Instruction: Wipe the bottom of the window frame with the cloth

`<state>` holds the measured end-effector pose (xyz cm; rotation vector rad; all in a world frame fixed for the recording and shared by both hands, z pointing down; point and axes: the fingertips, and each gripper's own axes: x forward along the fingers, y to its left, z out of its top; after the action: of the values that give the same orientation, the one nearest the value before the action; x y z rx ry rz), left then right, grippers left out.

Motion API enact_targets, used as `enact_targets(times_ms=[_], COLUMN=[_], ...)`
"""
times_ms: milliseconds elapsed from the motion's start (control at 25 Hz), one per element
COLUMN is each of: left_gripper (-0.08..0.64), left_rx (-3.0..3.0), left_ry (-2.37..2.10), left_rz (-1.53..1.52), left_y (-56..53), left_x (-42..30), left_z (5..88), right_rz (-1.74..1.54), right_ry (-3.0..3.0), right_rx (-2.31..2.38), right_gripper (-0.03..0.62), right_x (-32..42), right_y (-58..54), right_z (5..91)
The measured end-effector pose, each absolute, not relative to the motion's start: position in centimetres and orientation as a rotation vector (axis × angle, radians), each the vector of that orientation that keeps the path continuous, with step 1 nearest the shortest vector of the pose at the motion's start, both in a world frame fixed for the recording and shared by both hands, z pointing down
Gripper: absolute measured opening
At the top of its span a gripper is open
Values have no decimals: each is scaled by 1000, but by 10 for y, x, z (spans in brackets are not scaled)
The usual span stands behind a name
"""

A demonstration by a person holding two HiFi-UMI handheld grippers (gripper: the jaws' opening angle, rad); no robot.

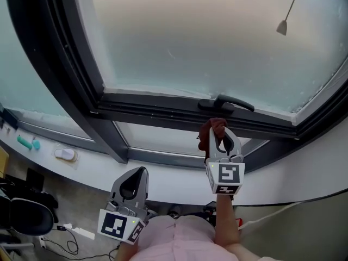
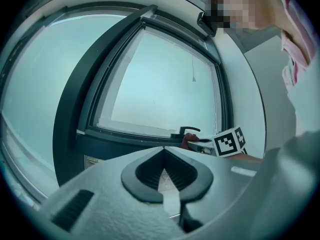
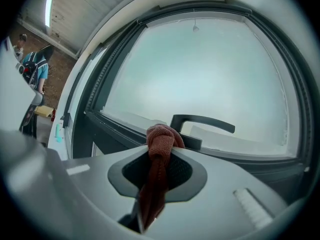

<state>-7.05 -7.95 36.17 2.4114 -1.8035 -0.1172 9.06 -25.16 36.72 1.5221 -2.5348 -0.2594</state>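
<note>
Window (image 1: 217,37): frosted pane filling the upper field of the head view.

Frame (image 1: 157,106): dark; its bottom rail runs from lower left to right beneath the pane. Its right end is cut off by the picture edge.

Right claw (image 1: 222,136): raised to the bottom rail, just below the handle (image 1: 225,103). Its jaws are clamped on the cloth.

Left claw (image 1: 137,174): held low, well apart from the frame. Its jaws are together with nothing between them (image 2: 163,156).

Cloth (image 3: 159,144): reddish-brown, bunched into a knot-like wad that stands out past the jaw tips, with its tail running back between the pads.

Progress: the cloth has been brought to the rail near the handle, but no wiped streak can be seen on the dark metal. The wiping is judged to be at or near its start, with the rail on both sides of the handle left to do.

Not resolved: whether the wad is touching the rail or sits just beside it, any dust on the frame, and how far the cloth's tail extends.
</note>
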Motion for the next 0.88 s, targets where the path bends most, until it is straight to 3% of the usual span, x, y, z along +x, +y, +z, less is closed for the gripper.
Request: enact_targets(times_ms=[880], left_gripper=[-5], left_rx=[2460], left_ry=[-1709], left_rz=[-95], left_y=[-95], left_x=[-62], left_z=[368], right_rz=[-256], right_ry=[-2488], right_rx=[1559], right_gripper=[66], right_x=[101], right_y=[-253], right_z=[370])
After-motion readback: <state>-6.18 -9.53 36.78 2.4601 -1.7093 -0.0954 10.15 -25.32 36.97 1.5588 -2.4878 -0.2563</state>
